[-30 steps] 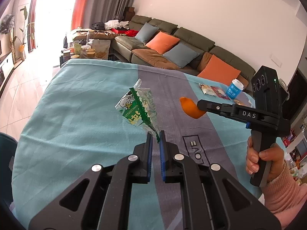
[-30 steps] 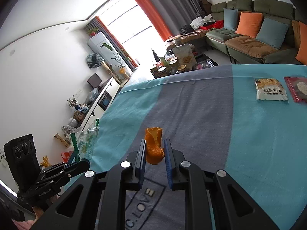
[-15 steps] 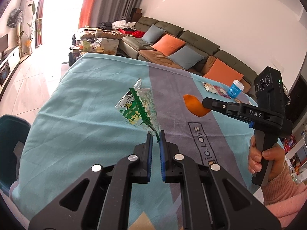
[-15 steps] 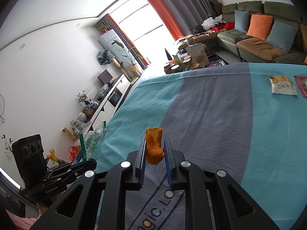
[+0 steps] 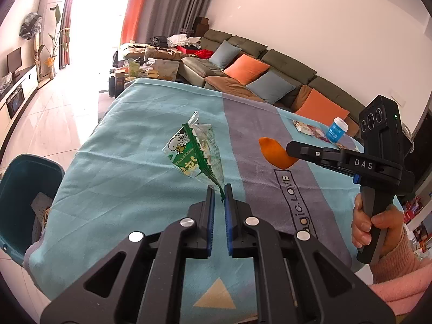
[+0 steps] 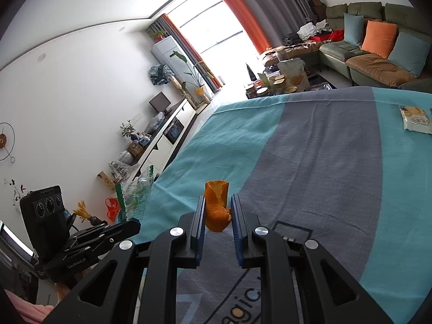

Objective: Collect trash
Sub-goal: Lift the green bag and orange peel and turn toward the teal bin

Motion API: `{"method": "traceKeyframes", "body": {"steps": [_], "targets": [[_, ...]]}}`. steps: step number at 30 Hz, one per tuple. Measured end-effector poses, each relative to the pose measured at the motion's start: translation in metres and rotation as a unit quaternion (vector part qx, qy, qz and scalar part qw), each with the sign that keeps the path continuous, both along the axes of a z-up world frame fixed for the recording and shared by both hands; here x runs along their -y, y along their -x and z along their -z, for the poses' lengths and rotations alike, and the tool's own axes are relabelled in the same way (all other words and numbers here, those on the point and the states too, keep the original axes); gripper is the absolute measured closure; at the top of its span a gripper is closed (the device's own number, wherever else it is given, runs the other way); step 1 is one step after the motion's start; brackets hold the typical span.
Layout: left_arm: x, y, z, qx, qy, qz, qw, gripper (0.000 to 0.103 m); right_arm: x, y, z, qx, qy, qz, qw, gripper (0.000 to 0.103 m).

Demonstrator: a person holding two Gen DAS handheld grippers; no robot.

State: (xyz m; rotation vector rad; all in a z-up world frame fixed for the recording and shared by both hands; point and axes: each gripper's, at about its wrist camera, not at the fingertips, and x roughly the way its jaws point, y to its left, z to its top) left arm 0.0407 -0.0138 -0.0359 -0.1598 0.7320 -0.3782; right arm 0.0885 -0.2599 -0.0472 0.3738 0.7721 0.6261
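Observation:
My left gripper (image 5: 219, 190) is shut on the corner of a green and clear plastic snack wrapper (image 5: 193, 154), which hangs in the air above the blue and grey tablecloth (image 5: 129, 189). My right gripper (image 6: 217, 202) is shut on a piece of orange peel (image 6: 216, 208). The same orange peel (image 5: 275, 154) shows in the left wrist view at the tip of the right gripper (image 5: 290, 148), held by a hand in a pink sleeve (image 5: 378, 229). The wrapper (image 6: 135, 197) and left gripper (image 6: 127, 225) appear at the lower left of the right wrist view.
A dark teal bin (image 5: 24, 197) stands on the floor beside the table's left edge, with some paper inside. Far across the cloth lie snack packets (image 5: 307, 129), a small blue cup (image 5: 336, 132) and a white packet (image 6: 415, 120). A sofa (image 5: 256, 73) lies beyond.
Both grippers have drawn back toward the near end of the table with their loads. The teal bin has come into the left wrist view at the left.

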Motion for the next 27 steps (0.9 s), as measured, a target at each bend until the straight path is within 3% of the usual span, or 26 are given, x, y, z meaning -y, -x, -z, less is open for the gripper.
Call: {"method": "traceKeyframes", "body": {"steps": [27], "targets": [[-0.029, 0.025, -0.003, 0.001, -0.008, -0.04, 0.9992, 0.095, -0.043, 0.001, 0.003, -0.006, -0.005, -0.055, 0.998, 0.086]]}}
